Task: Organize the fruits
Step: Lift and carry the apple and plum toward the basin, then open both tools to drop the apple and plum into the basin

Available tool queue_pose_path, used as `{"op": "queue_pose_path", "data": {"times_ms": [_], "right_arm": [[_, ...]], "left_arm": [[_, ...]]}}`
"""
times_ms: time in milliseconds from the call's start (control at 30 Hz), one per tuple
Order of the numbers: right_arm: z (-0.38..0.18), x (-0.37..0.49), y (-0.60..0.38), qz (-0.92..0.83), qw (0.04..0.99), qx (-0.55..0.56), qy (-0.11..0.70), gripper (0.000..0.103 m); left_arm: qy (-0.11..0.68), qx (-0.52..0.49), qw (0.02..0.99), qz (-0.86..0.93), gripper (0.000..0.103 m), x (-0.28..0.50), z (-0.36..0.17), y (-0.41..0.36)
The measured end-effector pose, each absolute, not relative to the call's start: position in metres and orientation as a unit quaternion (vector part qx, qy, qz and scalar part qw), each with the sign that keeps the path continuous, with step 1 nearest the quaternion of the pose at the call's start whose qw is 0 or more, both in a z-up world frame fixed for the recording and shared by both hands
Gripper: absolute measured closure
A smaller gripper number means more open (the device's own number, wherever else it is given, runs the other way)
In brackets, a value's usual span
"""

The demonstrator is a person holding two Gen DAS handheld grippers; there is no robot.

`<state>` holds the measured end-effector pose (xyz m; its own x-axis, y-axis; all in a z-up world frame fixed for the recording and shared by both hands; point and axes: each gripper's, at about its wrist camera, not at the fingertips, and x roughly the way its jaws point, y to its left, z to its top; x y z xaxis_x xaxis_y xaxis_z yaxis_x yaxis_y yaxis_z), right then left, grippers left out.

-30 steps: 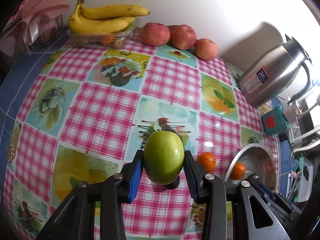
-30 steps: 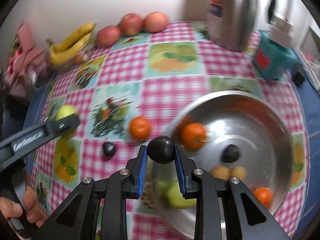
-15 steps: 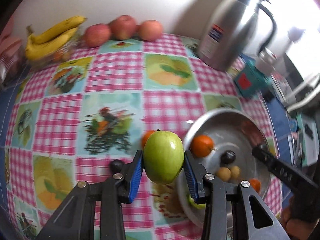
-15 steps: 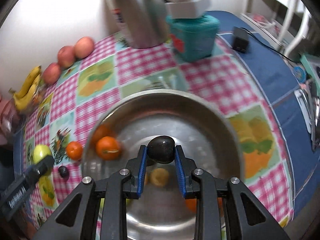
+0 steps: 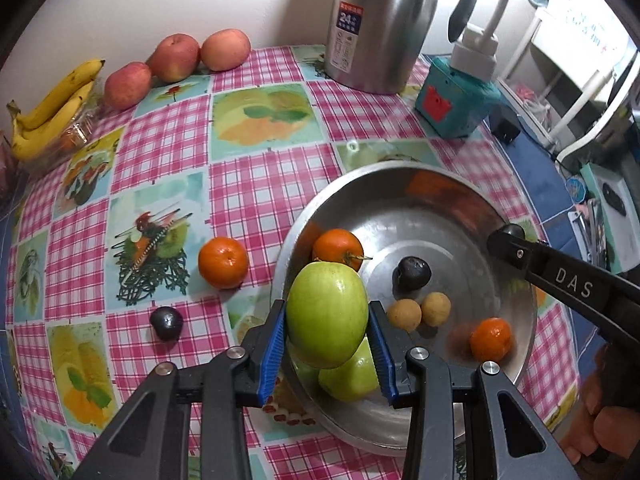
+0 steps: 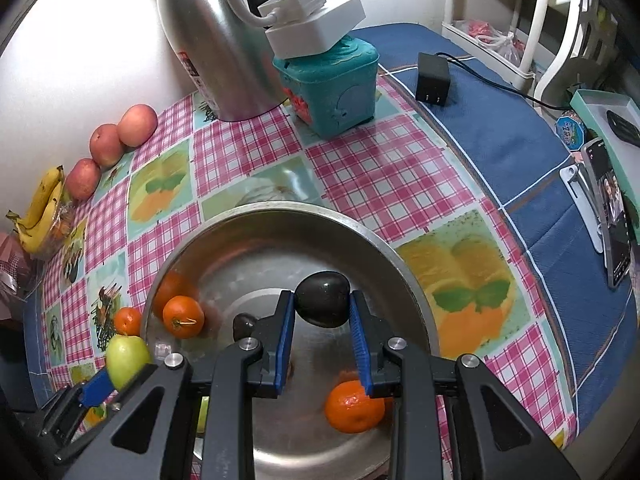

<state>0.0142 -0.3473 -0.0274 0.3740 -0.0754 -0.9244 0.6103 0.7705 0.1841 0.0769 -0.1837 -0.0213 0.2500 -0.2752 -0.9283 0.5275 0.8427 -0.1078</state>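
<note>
My left gripper [image 5: 328, 322] is shut on a green apple [image 5: 326, 314], held over the near left rim of the steel bowl [image 5: 516, 300]. Under it in the bowl lies a second green apple [image 5: 356, 376]. My right gripper [image 6: 322, 308] is shut on a dark plum [image 6: 322, 298] above the bowl's [image 6: 404, 276] middle. In the bowl lie two tangerines [image 5: 338, 249], a dark fruit [image 5: 414, 273] and two small tan fruits [image 5: 418, 313]. On the cloth left of the bowl sit a tangerine [image 5: 223, 263] and a dark plum [image 5: 167, 322].
Three red apples [image 5: 174, 56] and bananas [image 5: 48, 110] line the wall at the far left. A steel thermos [image 5: 380, 20] and a teal box [image 5: 456, 100] with a white power strip stand behind the bowl. A phone [image 6: 612, 208] and charger [image 6: 432, 80] lie on the blue cloth at the right.
Both grippers have swung right over the bowl, each with its fruit still held. The right one moved from the bowl's left rim to above its middle.
</note>
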Motion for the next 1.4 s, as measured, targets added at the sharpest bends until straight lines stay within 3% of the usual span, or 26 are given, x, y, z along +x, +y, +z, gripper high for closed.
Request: {"op": "queue_pose_path", "data": {"times_ms": [1400], "right_arm": [[-0.043,0.03,-0.331,-0.194,0.774,0.247,0.55,0.073]], "left_arm": [[0.563,0.126,0.775,-0.256,0.057,0.075,-0.03,-0.19]]}}
